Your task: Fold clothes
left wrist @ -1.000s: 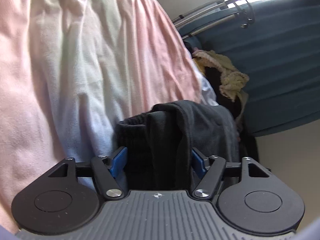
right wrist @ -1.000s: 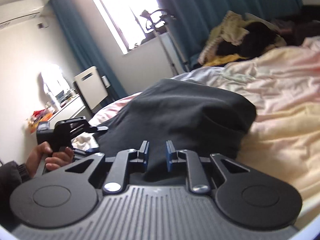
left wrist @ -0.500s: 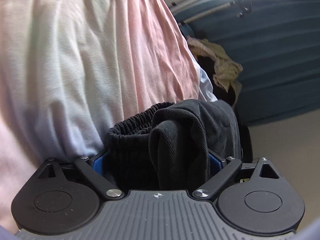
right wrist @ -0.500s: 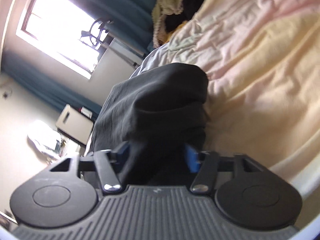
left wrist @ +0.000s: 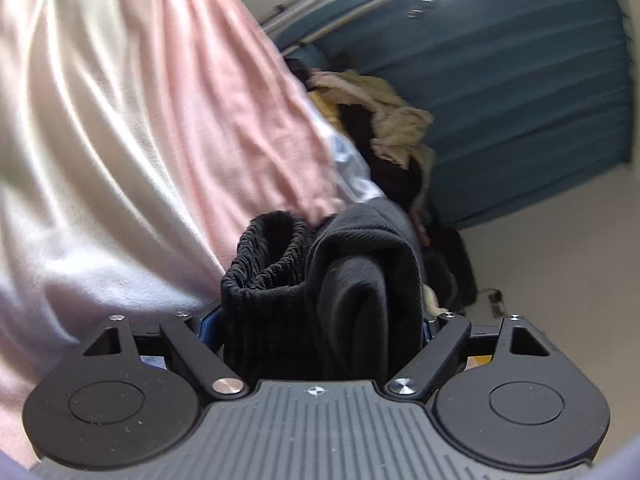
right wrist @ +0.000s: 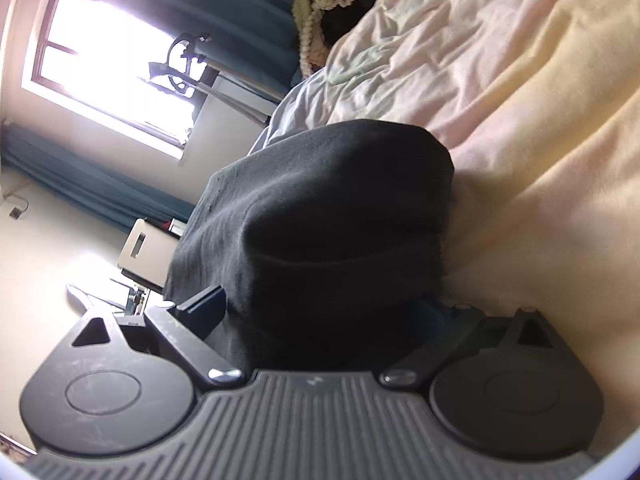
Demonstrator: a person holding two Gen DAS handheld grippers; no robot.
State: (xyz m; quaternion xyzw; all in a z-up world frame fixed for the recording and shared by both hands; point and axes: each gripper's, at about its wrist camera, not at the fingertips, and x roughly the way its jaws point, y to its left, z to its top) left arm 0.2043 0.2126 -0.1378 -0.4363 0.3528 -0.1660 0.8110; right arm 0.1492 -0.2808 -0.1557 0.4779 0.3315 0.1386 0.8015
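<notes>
A folded black garment with a ribbed elastic waistband fills the wide gap of my left gripper. Its jaws stand spread on both sides of the bundle. The same black garment lies on the pastel blanket in the right wrist view. My right gripper has its jaws wide apart around the garment's near end. The fingertips of both grippers are mostly hidden by cloth.
A pink and white blanket covers the bed. A pile of cream and dark clothes lies at the bed's far end by teal curtains. A bright window and a white cabinet are in the right wrist view.
Both grippers have opened wide around the black garment. The right gripper rolled sideways and moved closer over the garment. The left view tilted slightly.
</notes>
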